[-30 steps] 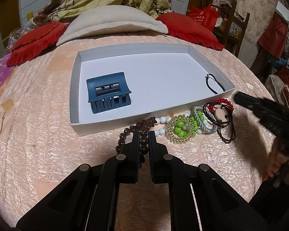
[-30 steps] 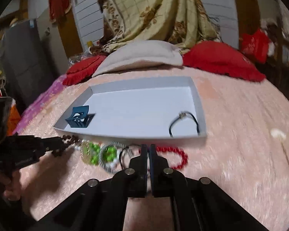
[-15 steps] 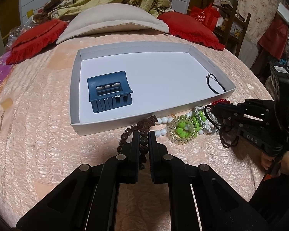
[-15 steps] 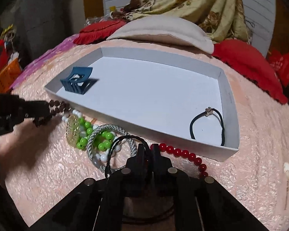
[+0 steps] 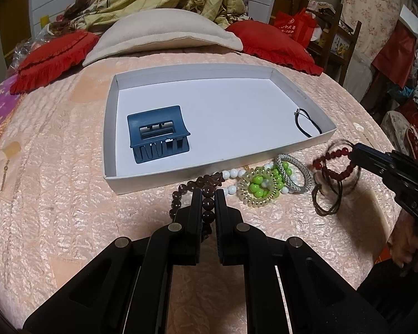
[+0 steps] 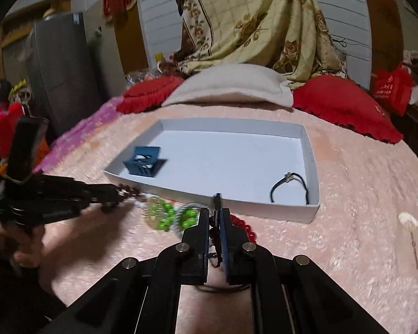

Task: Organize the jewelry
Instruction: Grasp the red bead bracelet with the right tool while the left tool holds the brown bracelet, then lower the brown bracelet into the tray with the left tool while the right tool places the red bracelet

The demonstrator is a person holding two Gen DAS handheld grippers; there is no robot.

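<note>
A white tray (image 5: 111, 128) lies on the pink bedspread and holds a blue hair claw (image 5: 157, 137) and a black hair tie (image 5: 306, 122). In front of it lie a brown bead bracelet (image 5: 206, 192), white beads, a green bead ring (image 5: 260, 185) and a silver bangle (image 5: 294, 174). My left gripper (image 5: 208, 194) is shut on the brown bead bracelet. My right gripper (image 6: 215, 213) is shut on a red bead bracelet (image 5: 334, 164) together with a dark cord (image 5: 327, 203), lifted off the bed right of the pile.
Red cushions (image 5: 50, 58) and a beige pillow (image 5: 158, 36) lie behind the tray. A small shell-like object (image 6: 408, 220) lies on the bedspread to the right. A grey cabinet (image 6: 61, 78) stands left of the bed.
My right gripper came in to the pile, closed on the red bead bracelet and cord, and lifted them up. My left gripper stayed shut on the brown beads.
</note>
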